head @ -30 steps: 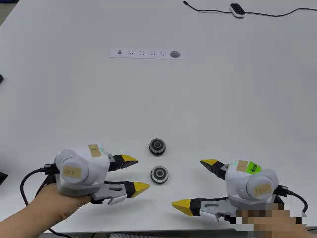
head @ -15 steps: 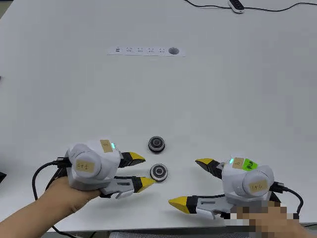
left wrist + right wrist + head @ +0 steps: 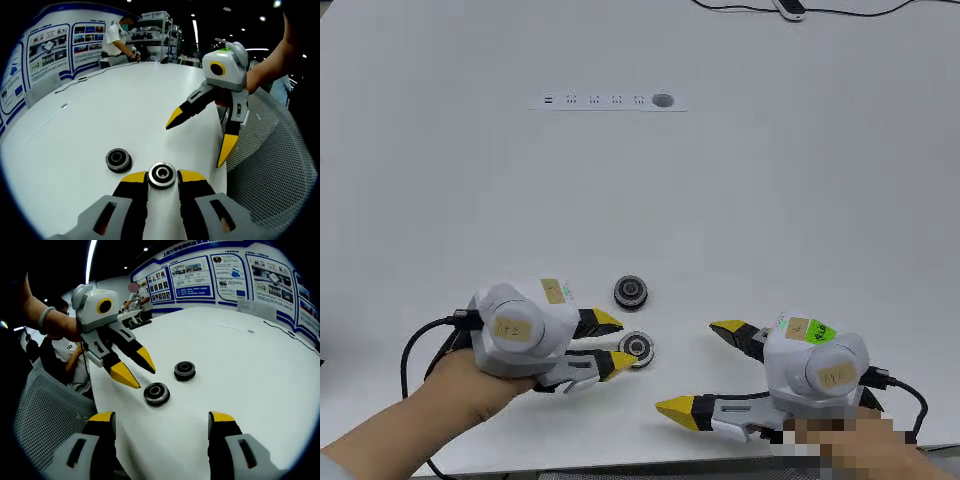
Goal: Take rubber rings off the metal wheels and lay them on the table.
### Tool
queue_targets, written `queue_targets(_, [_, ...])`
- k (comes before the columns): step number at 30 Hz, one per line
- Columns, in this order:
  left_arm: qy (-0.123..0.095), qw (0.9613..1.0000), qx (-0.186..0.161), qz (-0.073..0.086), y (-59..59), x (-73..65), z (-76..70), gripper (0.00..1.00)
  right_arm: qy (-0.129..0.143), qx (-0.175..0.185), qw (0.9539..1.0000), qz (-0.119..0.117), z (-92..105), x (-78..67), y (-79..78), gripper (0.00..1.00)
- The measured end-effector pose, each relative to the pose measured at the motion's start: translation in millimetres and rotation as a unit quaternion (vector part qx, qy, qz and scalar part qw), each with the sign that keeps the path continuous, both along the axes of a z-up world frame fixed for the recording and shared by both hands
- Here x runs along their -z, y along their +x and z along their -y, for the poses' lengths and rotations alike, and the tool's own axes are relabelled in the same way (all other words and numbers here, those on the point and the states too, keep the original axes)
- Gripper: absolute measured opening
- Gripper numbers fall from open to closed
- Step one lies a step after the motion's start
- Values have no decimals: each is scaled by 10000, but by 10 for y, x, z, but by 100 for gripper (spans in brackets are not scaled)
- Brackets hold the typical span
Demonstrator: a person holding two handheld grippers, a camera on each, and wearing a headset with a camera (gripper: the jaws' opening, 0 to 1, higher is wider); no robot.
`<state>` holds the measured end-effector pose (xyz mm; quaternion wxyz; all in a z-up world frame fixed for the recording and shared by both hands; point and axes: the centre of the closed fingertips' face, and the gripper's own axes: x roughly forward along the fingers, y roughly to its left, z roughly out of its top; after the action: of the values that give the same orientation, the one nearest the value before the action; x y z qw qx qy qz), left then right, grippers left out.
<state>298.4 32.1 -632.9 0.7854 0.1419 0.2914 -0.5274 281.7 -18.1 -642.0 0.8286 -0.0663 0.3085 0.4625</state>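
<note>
1. Showed two metal wheels lying flat on the white table (image 3: pixel 740 200), near its front edge: a nearer wheel (image 3: pixel 637 347) and a farther wheel (image 3: pixel 631 291), close together but apart.
2. Found a dark rubber ring (image 3: pixel 156 401) seated round the nearer wheel's rim and what looked like another round the farther wheel's; judged neither ring off yet, and the task barely begun.
3. Caught the left gripper (image 3: pixel 618 340) low over the table, jaws narrowed to roughly the nearer wheel's breadth, yellow tips set either side of it.
4. Gripped nothing firmly, as far as could be told; could not settle from any view whether those tips touched the ring.
5. Read that placing as a bid to pin the wheel by its sides, steadying it so that the ring could be worked off.
6. Held the right gripper (image 3: pixel 698 368) spread wide and empty, near the same wheel on its opposite side, jaws pointed toward it.
7. Took that wide spread as readiness to pinch or hook the ring once the wheel was braced.
8. Left the farther wheel untouched just beyond the left gripper's upper jaw, probably next in line.
9. Placed the power strip (image 3: pixel 608 100) well apart at the table's far side, out of the way of the work.
</note>
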Motion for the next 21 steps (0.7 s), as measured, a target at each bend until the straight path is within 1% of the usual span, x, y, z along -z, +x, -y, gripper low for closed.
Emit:
queue_targets(10, [195,9996,176,51,14,68,59,20,62,56,10000,-42,-11,4,9,76])
queue_targets(17, [243,9994,260,49,15,93,88,19,85,93,9999,-52,-4,8,17,76])
queue_targets(21, [314,9991,286,61,27,120,96,18,91,104,9999,-61,8,20,23,76])
